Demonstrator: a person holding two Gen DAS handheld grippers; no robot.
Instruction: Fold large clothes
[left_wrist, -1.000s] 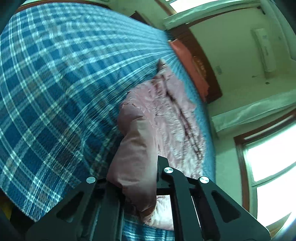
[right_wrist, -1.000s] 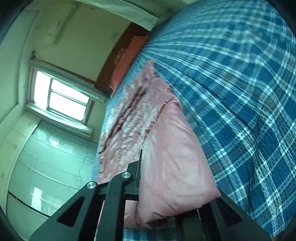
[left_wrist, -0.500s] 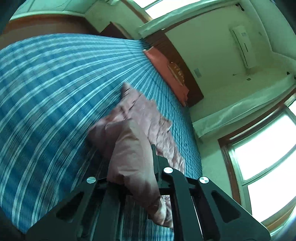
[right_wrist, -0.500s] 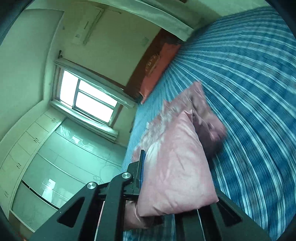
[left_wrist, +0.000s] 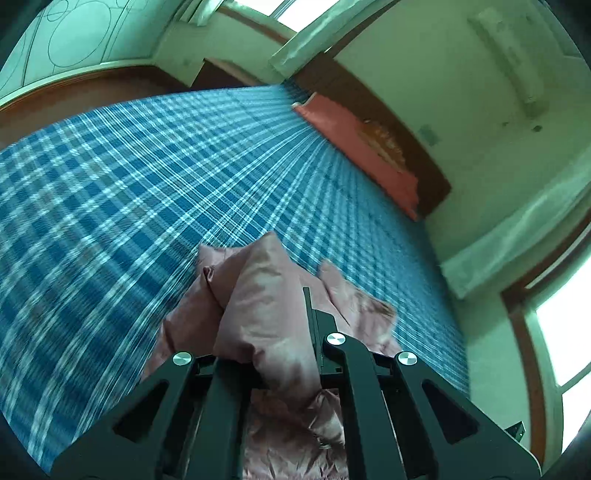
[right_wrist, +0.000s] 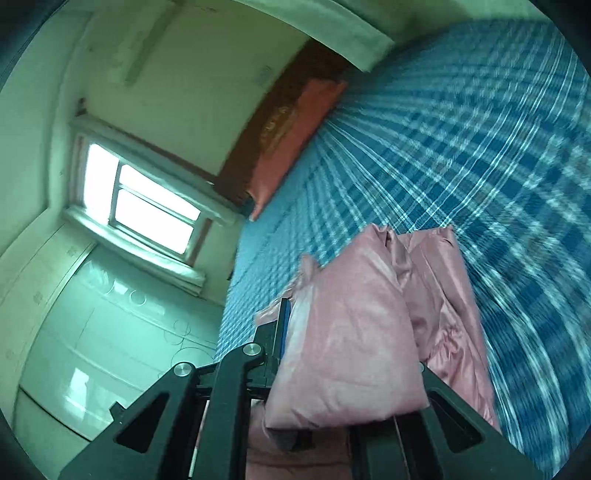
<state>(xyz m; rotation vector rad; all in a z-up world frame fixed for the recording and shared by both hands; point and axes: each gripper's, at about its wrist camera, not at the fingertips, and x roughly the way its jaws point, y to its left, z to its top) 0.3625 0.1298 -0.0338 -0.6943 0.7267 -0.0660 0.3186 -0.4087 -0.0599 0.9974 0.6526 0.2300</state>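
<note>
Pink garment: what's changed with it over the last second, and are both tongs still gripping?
The pink garment has been lifted off the blue plaid bedspread: a second ago most of it lay spread flat, now it hangs bunched below both tongs, and both cameras have tilted up toward the headboard. Unchanged: left tongs and right tongs stay clamped on puffy folds; the red pillow hasn't moved.

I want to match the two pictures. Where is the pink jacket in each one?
Left wrist view: the jacket sits low in the middle, clamped in the left hand-held gripper.
Right wrist view: the jacket is low and right of centre, clamped in the right hand-held gripper.
Shared landmark: the orange pillow at the bed's far end.
</note>
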